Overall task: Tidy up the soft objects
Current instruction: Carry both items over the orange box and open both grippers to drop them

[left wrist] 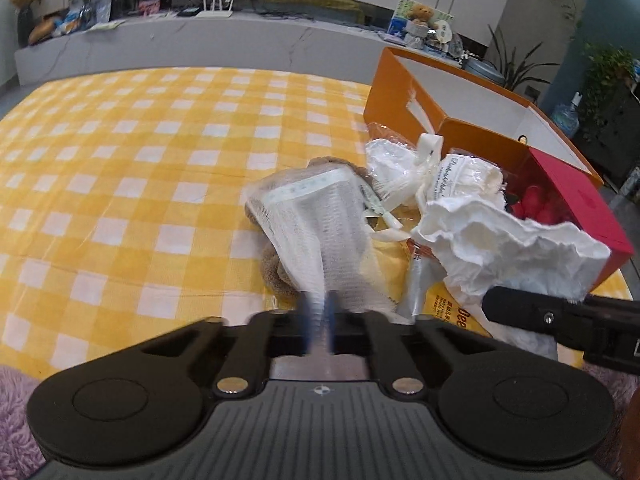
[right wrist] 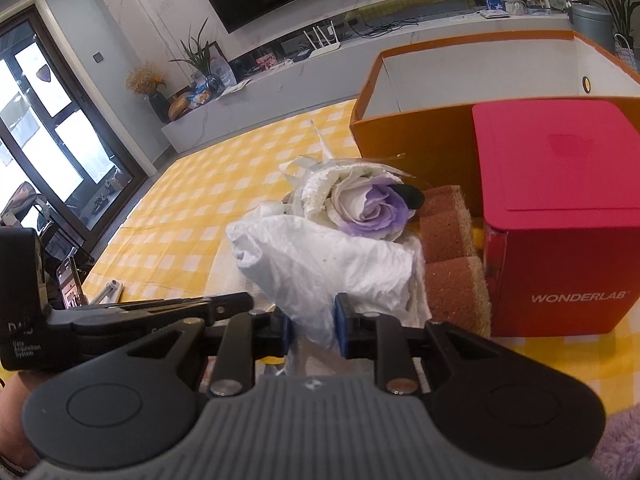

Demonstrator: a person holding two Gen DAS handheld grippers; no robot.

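Left gripper [left wrist: 319, 320], lower centre: clenched on clear printed wrapper [left wrist: 316, 228], likely for lifting. Right gripper [right wrist: 313, 326], lower centre: grasping crumpled white tissue [right wrist: 332, 264]. Orange box [left wrist: 404, 100], upper right, stands open, probable destination.

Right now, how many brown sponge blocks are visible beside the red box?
2: one sponge block nearest the camera, another stacked behind it, both left of the red box. More may be hidden.

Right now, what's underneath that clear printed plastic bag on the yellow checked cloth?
Under the clear printed plastic bag, brown plush fur shows at its near edge and far side, likely a soft toy. The bag covers most of it, so its shape stays hidden.
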